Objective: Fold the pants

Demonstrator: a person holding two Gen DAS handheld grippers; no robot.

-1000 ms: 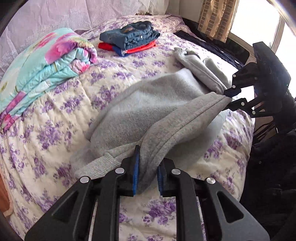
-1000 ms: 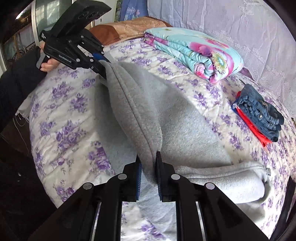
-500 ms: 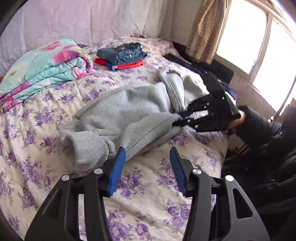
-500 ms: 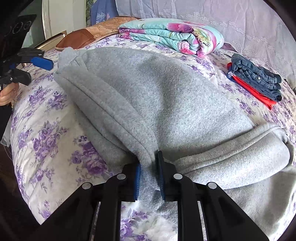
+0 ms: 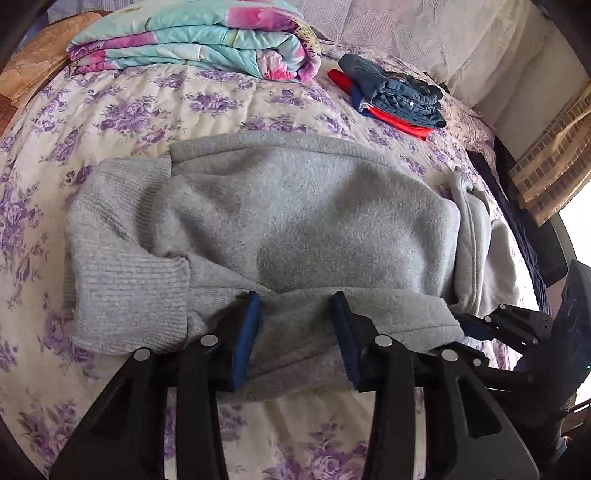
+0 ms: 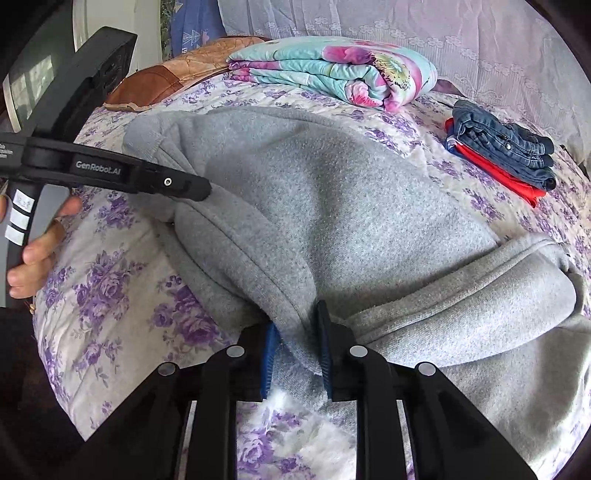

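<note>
1. Grey sweatpants (image 5: 303,221) lie folded over on the bed (image 5: 155,110), which has a cream quilt w/ purple flowers. Ribbed cuffs sit at the left in left wrist view; waistband end bunches at the right.
2. Left claw (image 5: 295,332): blue pads apart and closing. The near fold of the grey fabric lies between them; pads straddle it w/ a gap on each side, no clamp seen.
3. In right wrist view the left claw (image 6: 199,190) shows at the left edge, its tip at the cuff end of the pants (image 6: 332,206). A person's hand (image 6: 37,251) wraps its handle.
4. Right claw (image 6: 297,343): jaws opening. A ridge of grey fabric sits between the blue pads; pads look close to it on both sides, but whether they press can't be told for sure.
5. In left wrist view the right claw (image 5: 476,326) shows low at the right, by the waistband end of the pants.
6. Folded floral blanket (image 5: 192,40), teal and pink, lies at the far side of the bed, well apart from the sweatpants.
7. Stack of folded clothes (image 5: 399,96), denim on top of red, sits right of the blanket, also apart from the pants.
8. Brown pillow (image 6: 162,85) at the far left corner in right wrist view.
9. Lace curtain (image 6: 406,33) hangs behind the bed; a striped tan curtain (image 5: 554,155) is at the right in left wrist view.
</note>
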